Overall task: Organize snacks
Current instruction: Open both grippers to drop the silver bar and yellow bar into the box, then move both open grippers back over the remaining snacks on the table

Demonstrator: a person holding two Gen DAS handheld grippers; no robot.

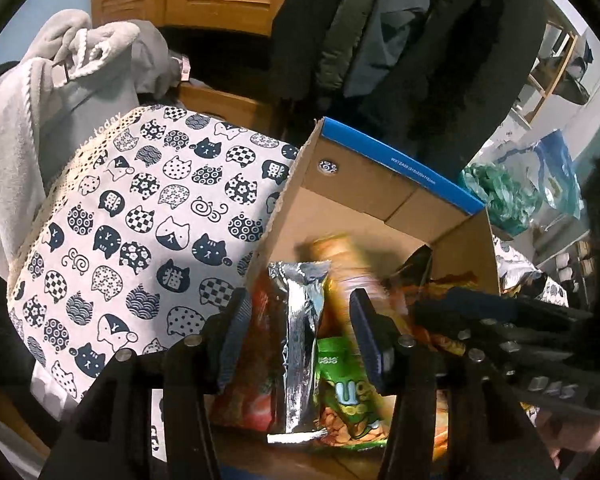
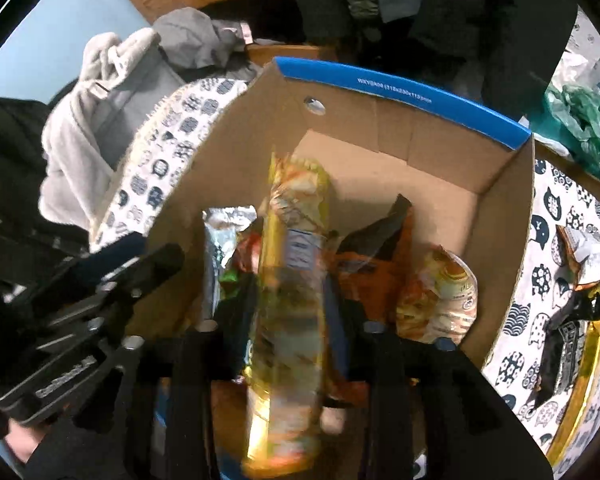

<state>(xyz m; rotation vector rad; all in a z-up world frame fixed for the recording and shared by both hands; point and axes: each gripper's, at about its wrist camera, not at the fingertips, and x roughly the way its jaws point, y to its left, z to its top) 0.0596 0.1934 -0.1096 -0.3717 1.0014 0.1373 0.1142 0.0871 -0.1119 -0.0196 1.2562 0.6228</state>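
Observation:
A cardboard box [image 1: 360,192] with a blue rim stands on a cat-print cloth and holds several snack packets. My left gripper [image 1: 300,332] hangs open over its near end, above a silver packet [image 1: 300,280], a red packet [image 1: 260,380] and a green packet [image 1: 348,392]; its pads touch none of them. In the right wrist view a long yellow packet [image 2: 292,260] lies blurred between the fingers of my right gripper [image 2: 290,320], whose jaws stand apart beside it. Beside it in the box [image 2: 440,152] are an orange-black packet [image 2: 380,248] and a pale packet [image 2: 440,300].
The cat-print cloth [image 1: 140,220] covers the surface left and right of the box. Grey garments [image 1: 60,80] are heaped at the back left, dark coats [image 1: 420,40] hang behind. A green plastic bag [image 1: 500,192] lies at the back right. Loose packets [image 2: 580,320] lie on the cloth right of the box.

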